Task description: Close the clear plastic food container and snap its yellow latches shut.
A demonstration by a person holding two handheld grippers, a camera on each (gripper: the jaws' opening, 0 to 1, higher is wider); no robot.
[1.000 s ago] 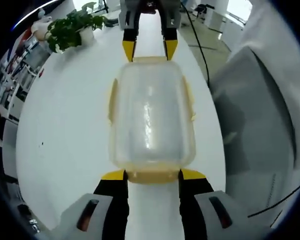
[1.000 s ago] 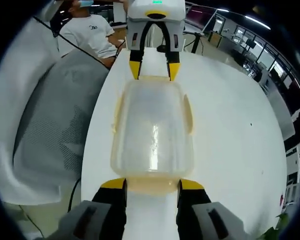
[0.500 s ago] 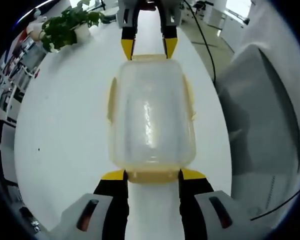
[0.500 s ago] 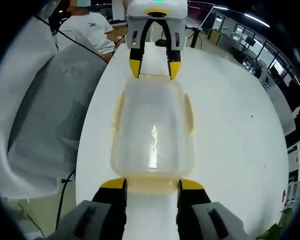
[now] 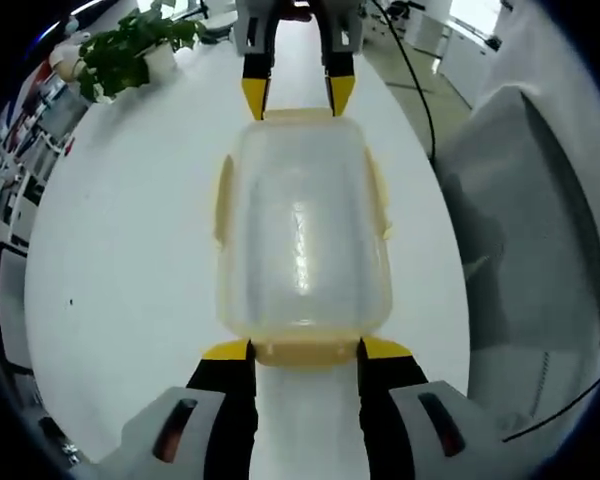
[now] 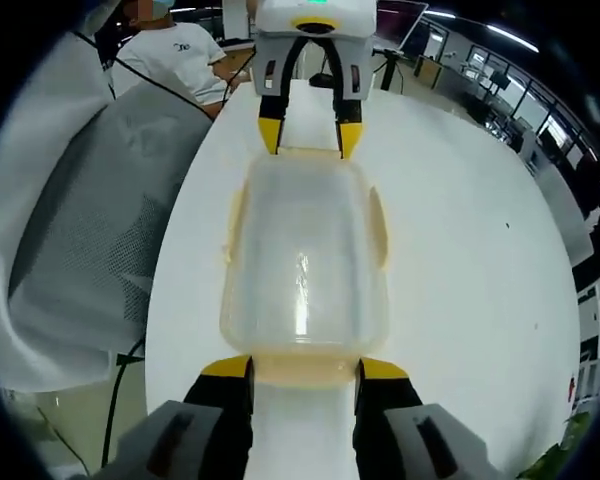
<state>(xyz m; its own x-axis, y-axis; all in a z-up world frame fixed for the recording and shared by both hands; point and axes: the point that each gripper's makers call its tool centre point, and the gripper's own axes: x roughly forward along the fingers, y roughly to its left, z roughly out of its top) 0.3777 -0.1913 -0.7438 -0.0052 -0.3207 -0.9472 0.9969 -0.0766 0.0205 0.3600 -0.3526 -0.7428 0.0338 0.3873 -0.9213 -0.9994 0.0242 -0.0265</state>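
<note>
The clear plastic container [image 5: 302, 225] lies lengthwise on the white table [image 5: 130, 250] with its lid on. Yellow latches [image 5: 222, 198] run along its long sides. In the left gripper view, my left gripper [image 5: 305, 348] stands open at the near end, its yellow-tipped fingers [image 5: 227, 350] flanking the near end latch [image 5: 305, 356]. The right gripper [image 5: 292, 95] flanks the far end latch the same way. The right gripper view mirrors this: the container [image 6: 305, 250] lies between my open right gripper [image 6: 305, 366] and the left gripper [image 6: 308, 135].
A potted plant [image 5: 120, 55] stands at the table's far left in the left gripper view. A grey mesh chair [image 5: 520, 230] sits beside the table edge, and a black cable [image 5: 412, 75] hangs near it. A person in a white shirt [image 6: 180, 60] sits beyond the chair [image 6: 90, 220].
The container keeps its place between both grippers. The table, plant and chair have drifted slightly in both views, so the cameras moved a little.
</note>
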